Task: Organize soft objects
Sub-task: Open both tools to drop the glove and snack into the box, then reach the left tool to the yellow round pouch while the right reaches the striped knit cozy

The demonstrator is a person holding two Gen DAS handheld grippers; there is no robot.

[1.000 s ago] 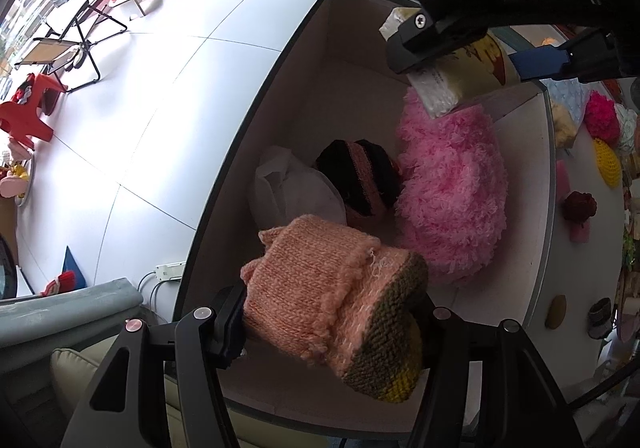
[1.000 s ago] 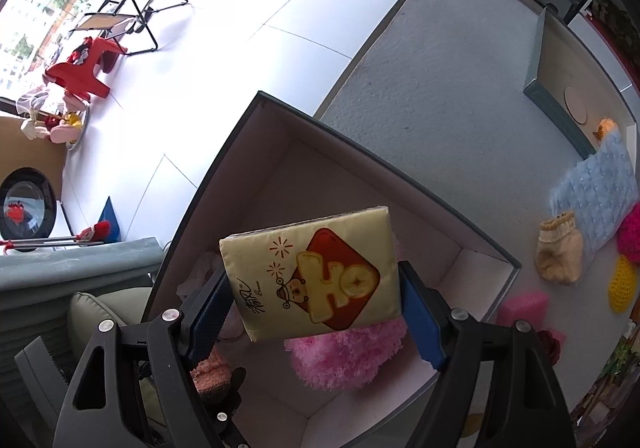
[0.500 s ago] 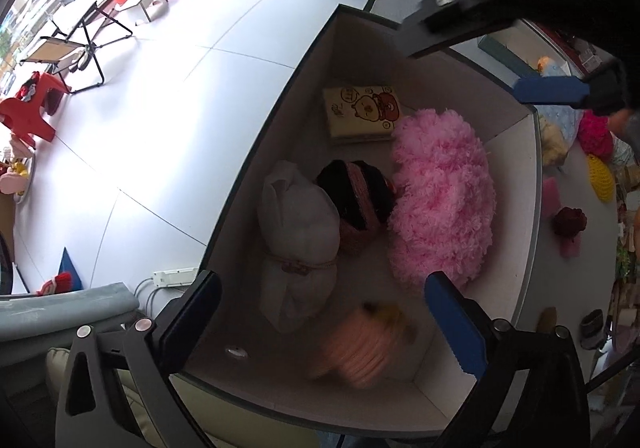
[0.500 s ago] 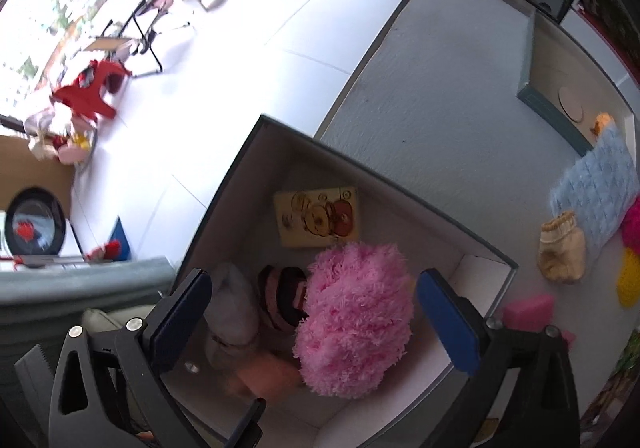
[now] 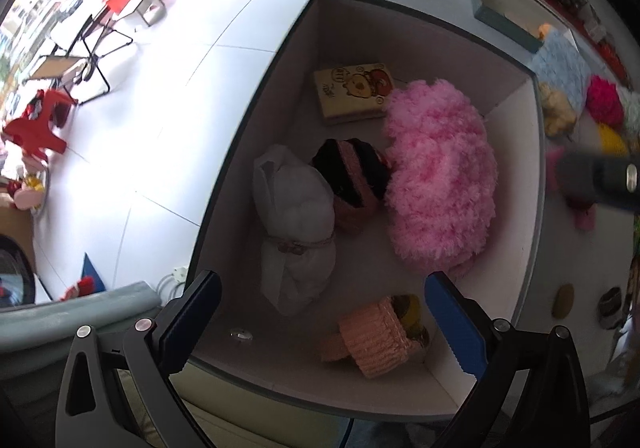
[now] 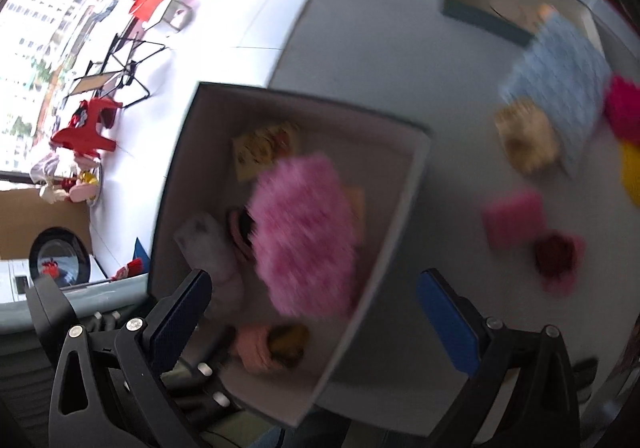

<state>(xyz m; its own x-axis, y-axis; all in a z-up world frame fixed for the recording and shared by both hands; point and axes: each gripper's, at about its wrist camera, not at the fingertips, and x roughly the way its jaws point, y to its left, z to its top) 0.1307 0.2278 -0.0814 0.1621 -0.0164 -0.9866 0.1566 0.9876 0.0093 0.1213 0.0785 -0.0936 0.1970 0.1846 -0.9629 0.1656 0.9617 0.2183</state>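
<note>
A grey-walled box (image 5: 520,168) (image 6: 400,184) stands at the table's left edge. In it lie a fluffy pink cushion (image 5: 440,176) (image 6: 304,232), a yellow tissue pack (image 5: 352,94) (image 6: 266,148), a white pouch (image 5: 294,224), a black-and-pink knit piece (image 5: 352,180) and a peach knit sock (image 5: 376,340) (image 6: 260,344). My left gripper (image 5: 324,316) hangs open straight over the box, above the sock, holding nothing. My right gripper (image 6: 316,316) is open and empty over the box's right wall; its view is blurred.
Loose soft things lie on the grey table (image 6: 400,48) right of the box: a blue knit cloth (image 6: 560,84), a tan sock (image 6: 524,140), a pink sponge (image 6: 514,216), a dark red piece (image 6: 558,252), magenta and yellow items. A teal tray (image 5: 504,16) stands at the back.
Both grippers opened. The peach sock dropped from the left one and the tissue pack from the right one into the box. The right gripper has since swung rightward toward the table.
</note>
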